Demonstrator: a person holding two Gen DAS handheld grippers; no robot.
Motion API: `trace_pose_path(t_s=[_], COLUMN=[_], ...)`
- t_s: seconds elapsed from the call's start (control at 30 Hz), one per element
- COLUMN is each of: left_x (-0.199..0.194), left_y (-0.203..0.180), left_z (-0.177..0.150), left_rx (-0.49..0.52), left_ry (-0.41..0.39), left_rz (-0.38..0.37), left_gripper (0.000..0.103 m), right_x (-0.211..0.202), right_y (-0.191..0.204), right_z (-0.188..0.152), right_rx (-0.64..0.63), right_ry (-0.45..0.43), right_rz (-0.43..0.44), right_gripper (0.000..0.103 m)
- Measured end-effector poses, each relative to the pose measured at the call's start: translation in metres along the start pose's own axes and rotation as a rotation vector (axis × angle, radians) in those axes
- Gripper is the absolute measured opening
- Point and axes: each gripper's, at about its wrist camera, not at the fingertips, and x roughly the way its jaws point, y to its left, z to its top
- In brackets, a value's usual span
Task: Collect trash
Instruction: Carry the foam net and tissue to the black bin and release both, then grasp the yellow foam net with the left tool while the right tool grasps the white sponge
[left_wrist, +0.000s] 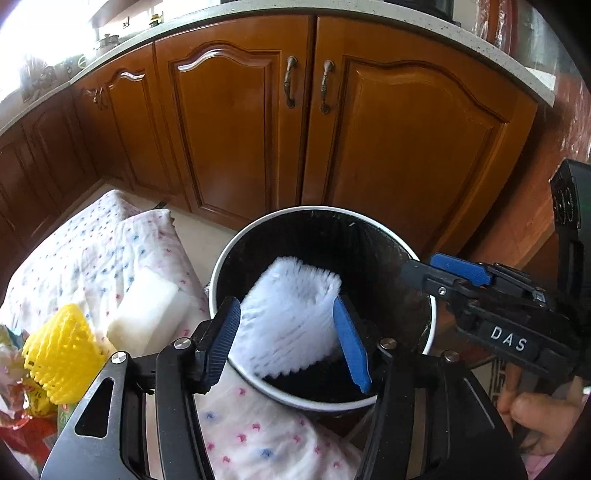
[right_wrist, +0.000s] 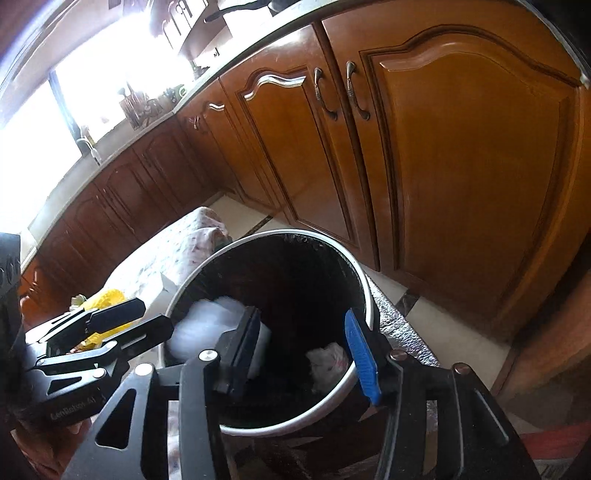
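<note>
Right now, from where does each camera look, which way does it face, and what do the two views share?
Left wrist: sits on the left gripper, looks forward and down into the bin; its fingers flank a white foam piece. The right gripper and a thumb show at right.
Right wrist: sits on the right gripper, looks down into the bin from the other side; its fingers are open. The left gripper shows at left.
Shared: bin, foam, cabinet doors, yellow net, patterned cloth.

A cloth-covered surface (left_wrist: 92, 251) carries a white block (left_wrist: 147, 310) and yellow foam net (left_wrist: 61, 354).
</note>
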Motion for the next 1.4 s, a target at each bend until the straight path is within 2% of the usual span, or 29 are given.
trace_pose_path(t_s=[0.17, 0.33, 0.47, 0.63, 0.83, 1.0, 1.23, 1.4], left_x=[-0.016, -0.037, -0.053, -0.075, -0.101, -0.113, -0.119, -0.115], left_y=[0.010, 0.025, 0.043, 0.064, 0.090, 0.113, 0.136, 0.147], left_z=[-0.010, -0.025, -0.045, -0.076, -0.102, -0.113, -0.116, -0.105], left_rx=[-0.039, -0.081, -0.126, -0.184, -0.235, -0.276, -0.306, -0.321], left_ry=[-0.029, -0.071, -0.093, -0.115, -0.152, -0.164, -0.163, -0.150], left_rz=[-0.013, 0.006, 0.031, 0.071, 0.130, 0.153, 0.153, 0.137], left_gripper=[0.059, 0.061, 0.062, 0.065, 0.072, 0.073, 0.073, 0.073], right_x=[-0.015, -0.033, -0.043, -0.044, -0.034, -0.035, -0.026, -0.008], right_y=[-0.001, 0.009, 0.023, 0.047, 0.071, 0.091, 0.113, 0.127], right_z=[-0.009, -0.019, -0.028, -0.037, -0.042, -0.048, -0.039, -0.025], right_rx=[0.034, 0.050, 0.049, 0.032, 0.004, -0.029, -0.070, -0.110], right_ry=[-0.030, -0.086, -0.114, -0.125, -0.106, -0.101, -0.098, -0.081], right_rz=[0.034, 0.070, 0.104, 0.140, 0.180, 0.206, 0.226, 0.231], right_gripper=[0.066, 0.072, 0.082, 0.091, 0.091, 0.091, 0.091, 0.091])
